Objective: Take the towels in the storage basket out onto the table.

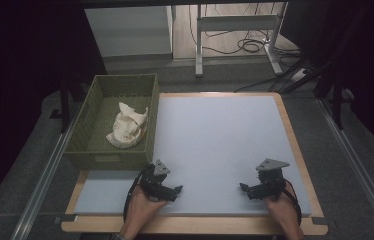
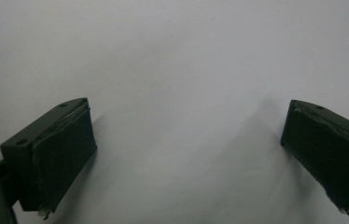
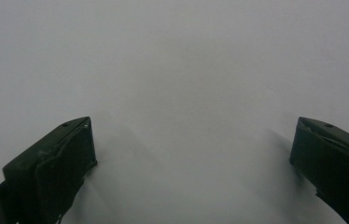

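My left gripper (image 1: 175,192) (image 2: 186,126) rests low over the near left part of the pale grey mat (image 1: 215,140), held by a hand. Its jaws stand wide apart with only bare mat between them. My right gripper (image 1: 245,189) (image 3: 191,135) sits at the near right of the mat, also open, with nothing between its black pads (image 3: 65,163). Both hover close to the surface. A crumpled white cloth (image 1: 127,128) lies inside a green woven basket (image 1: 87,125) at the left, well beyond the left gripper.
The mat covers a wooden table (image 1: 295,145) whose rim shows at the right and front. The basket stands against the mat's left edge. Behind the table are white desk legs (image 1: 199,45) and cables (image 1: 247,45) on the floor.
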Demonstrator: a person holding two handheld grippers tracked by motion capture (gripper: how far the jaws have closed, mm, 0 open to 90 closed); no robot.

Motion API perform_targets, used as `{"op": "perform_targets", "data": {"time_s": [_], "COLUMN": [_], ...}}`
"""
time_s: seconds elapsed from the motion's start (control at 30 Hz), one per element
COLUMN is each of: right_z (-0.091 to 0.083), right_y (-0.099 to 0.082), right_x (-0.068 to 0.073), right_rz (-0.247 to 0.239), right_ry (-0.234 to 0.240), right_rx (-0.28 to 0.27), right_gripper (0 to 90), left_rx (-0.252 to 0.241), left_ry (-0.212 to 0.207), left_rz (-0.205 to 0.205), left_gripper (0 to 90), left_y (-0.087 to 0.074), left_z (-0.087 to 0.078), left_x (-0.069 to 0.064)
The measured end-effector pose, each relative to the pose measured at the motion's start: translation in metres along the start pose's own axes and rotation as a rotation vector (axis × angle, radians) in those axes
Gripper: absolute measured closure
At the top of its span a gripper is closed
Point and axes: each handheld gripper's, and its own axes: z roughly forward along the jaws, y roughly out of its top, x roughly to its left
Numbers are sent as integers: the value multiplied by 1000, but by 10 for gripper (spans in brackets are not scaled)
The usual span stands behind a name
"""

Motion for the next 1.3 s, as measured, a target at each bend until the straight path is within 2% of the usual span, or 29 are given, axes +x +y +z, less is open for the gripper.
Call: {"op": "perform_targets", "data": {"time_s": [1.17,1.3], "right_z": [0,0], "right_y": [0,0], "right_x": [0,0], "right_rz": [0,0], "right_ry": [-2,-2], "right_rx": [-1,-1], "right_gripper": [1,1], "left_rx": [-2,-2], "left_ry": [2,-16], "left_rz": [5,9], "left_gripper": [27,36], "left_y": [0,3], "left_z": [0,0], "left_x": [-1,-2]}}
